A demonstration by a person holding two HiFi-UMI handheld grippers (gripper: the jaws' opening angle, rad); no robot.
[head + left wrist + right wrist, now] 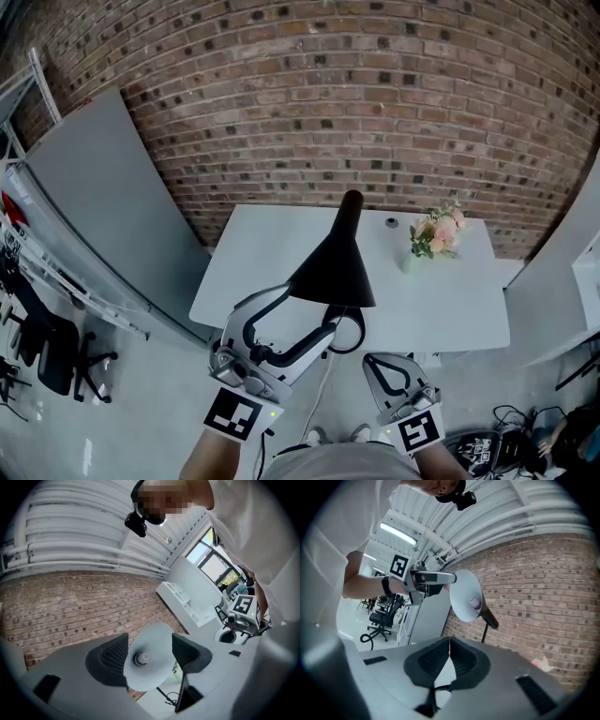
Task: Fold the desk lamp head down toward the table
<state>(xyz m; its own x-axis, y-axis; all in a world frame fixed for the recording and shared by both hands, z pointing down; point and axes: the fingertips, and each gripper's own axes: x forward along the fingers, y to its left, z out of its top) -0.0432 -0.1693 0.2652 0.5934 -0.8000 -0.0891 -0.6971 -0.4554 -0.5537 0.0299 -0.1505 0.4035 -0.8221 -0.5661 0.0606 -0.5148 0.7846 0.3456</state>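
Shade (333, 272) of the lamp stands over the middle of the table (459, 309), its mouth tipped toward the person. Left gripper (150, 654) is up at the shade's near rim with its jaws spread, the white inside and the bulb (142, 658) showing between them. It is likely lined up to take the rim and pull the head down. Whether a pad touches the rim I cannot tell. Right gripper (450, 653) hangs low, right of the lamp and nearer the person, jaws pressed together on nothing, probably in reserve. Flowers (438, 232) stand right of the lamp. In the head view the shade hides the lamp's base and hinge.
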